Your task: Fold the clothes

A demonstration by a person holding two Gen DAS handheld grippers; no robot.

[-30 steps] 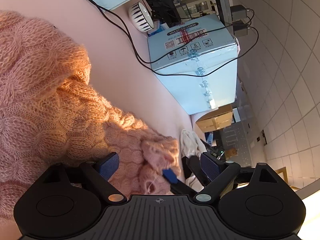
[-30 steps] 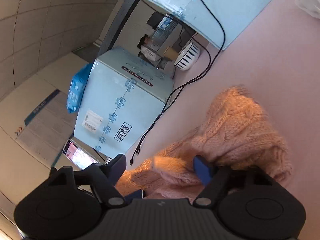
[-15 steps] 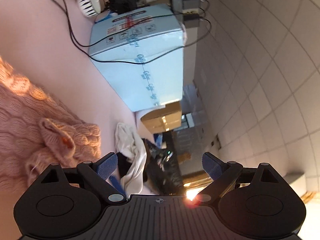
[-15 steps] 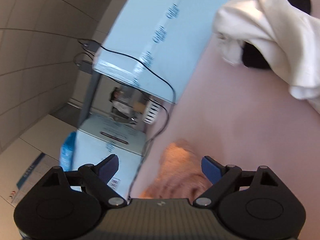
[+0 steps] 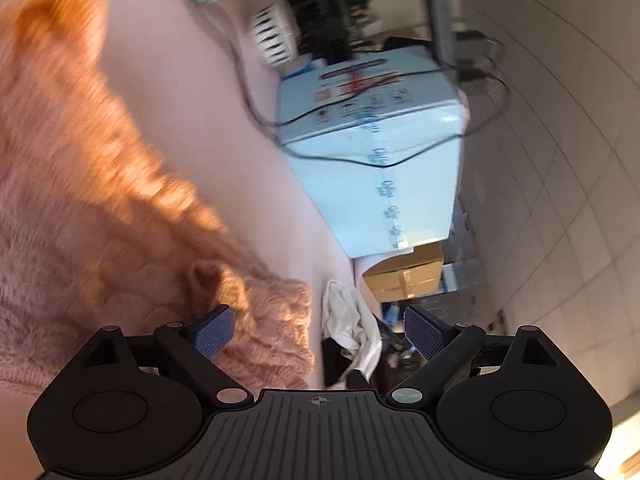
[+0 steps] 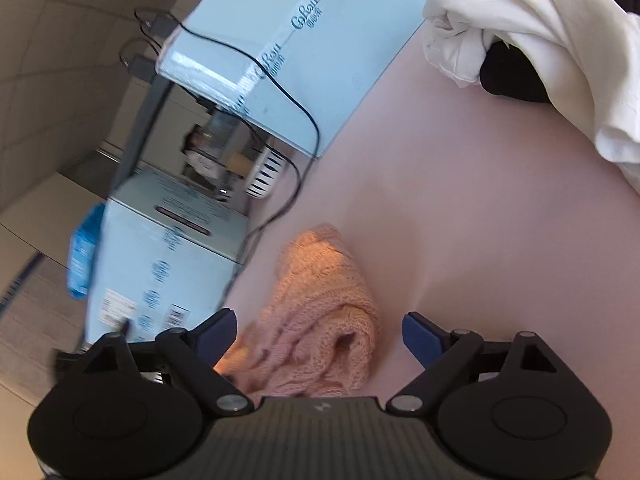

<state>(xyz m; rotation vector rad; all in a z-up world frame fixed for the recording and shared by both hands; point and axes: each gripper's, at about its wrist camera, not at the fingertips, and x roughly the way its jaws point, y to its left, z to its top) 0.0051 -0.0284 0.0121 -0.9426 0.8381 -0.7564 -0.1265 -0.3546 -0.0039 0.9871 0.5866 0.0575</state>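
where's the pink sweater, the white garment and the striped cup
pink sweater (image 6: 328,320), right wrist view, rolled knit body
white garment (image 6: 540,20), right wrist view, bunched cloth
striped cup (image 6: 266,174), right wrist view, side wall

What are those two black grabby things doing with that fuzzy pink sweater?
A person is folding clothes on a pink table, holding a tool in each hand. The pink sweater lies bunched up on the table. The right tool is open just above it, not gripping it. The left tool is open too, beside the sweater's edge. A white garment waits in a heap farther along the table, and blue boxes stand along the table's edge.
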